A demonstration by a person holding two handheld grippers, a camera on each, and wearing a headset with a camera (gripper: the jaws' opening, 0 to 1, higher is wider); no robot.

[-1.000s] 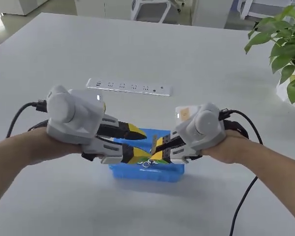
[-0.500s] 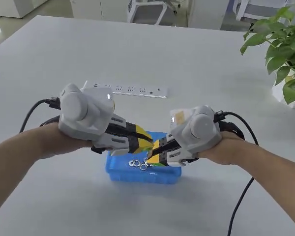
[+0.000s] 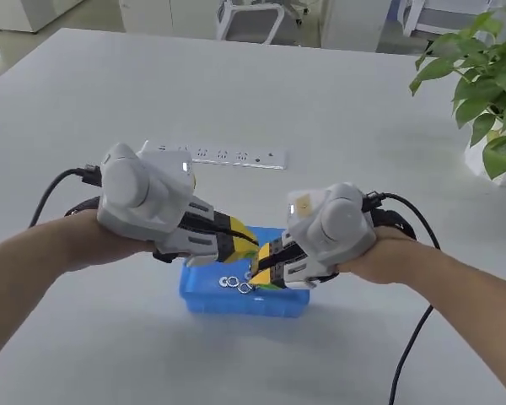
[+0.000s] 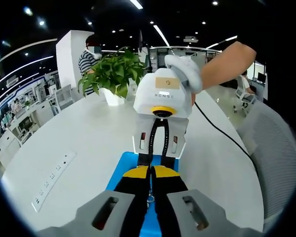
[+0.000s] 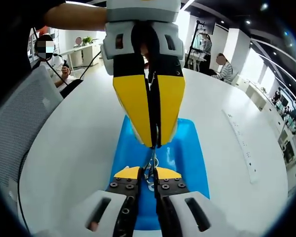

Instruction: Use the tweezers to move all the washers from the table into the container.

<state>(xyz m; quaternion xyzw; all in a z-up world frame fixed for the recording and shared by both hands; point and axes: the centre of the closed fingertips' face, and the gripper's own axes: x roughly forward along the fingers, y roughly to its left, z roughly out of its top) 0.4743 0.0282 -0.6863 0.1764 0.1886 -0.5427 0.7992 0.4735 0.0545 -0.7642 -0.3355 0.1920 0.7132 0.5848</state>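
Nearest, the washers (image 3: 233,284) lie in the blue container (image 3: 201,302). They look tiny, light, hard and slippery, and I'd say they are best nipped across the rim. Above them the left gripper (image 3: 251,240) and right gripper (image 3: 258,273) meet tip to tip, both sets of jaws pressed on the thin tweezers (image 5: 151,170), crowding each other. Farther back on the surface (image 3: 363,126), a power strip (image 3: 215,154) and a plant (image 3: 481,76) sit well clear.

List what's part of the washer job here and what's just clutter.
Job: tweezers, washers, blue container, left gripper, right gripper.
Lying about: power strip, potted plant, office chair.
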